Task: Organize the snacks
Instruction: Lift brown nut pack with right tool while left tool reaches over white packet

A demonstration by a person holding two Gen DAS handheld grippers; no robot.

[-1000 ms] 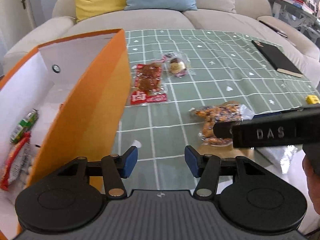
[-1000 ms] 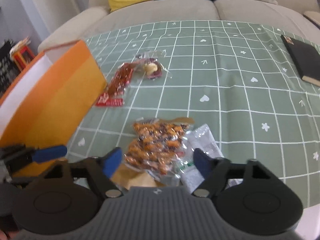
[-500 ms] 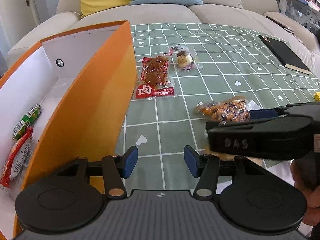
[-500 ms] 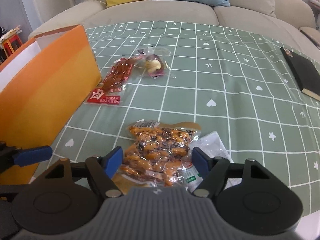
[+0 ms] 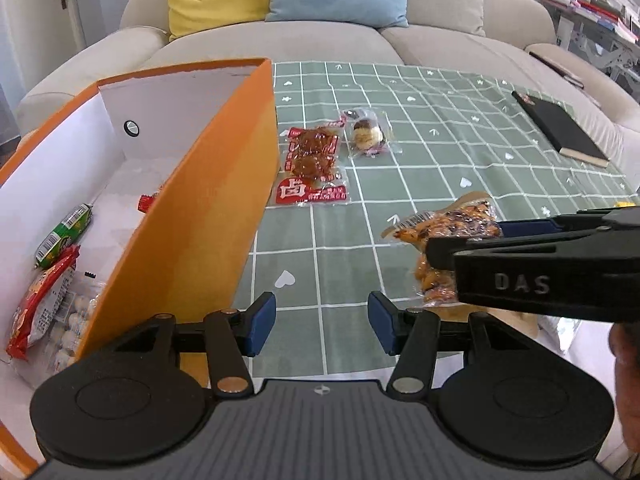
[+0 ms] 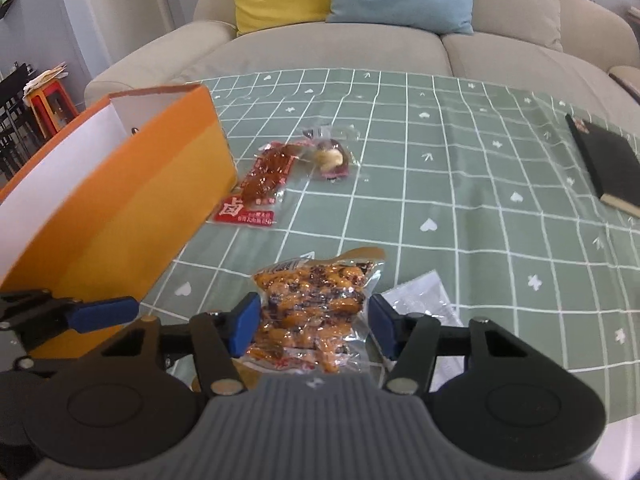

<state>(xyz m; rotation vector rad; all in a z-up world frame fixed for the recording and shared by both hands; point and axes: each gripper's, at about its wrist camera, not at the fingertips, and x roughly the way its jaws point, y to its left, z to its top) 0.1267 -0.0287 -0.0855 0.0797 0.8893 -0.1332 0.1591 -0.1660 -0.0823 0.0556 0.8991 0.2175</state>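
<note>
A clear bag of orange peanuts lies near the table's front edge, between the open fingers of my right gripper. It also shows in the left wrist view, partly behind the right gripper's black body. My left gripper is open and empty beside the orange box. The box holds several snack packets. A red meat packet and a small clear pastry packet lie on the cloth beside the box.
A green checked cloth covers the table. A white packet lies under the peanut bag's right side. A black notebook lies at the far right. A beige sofa with yellow and blue cushions stands behind the table.
My right gripper has moved forward so its open fingers now flank the peanut bag. My left gripper has shifted slightly, staying open by the box.
</note>
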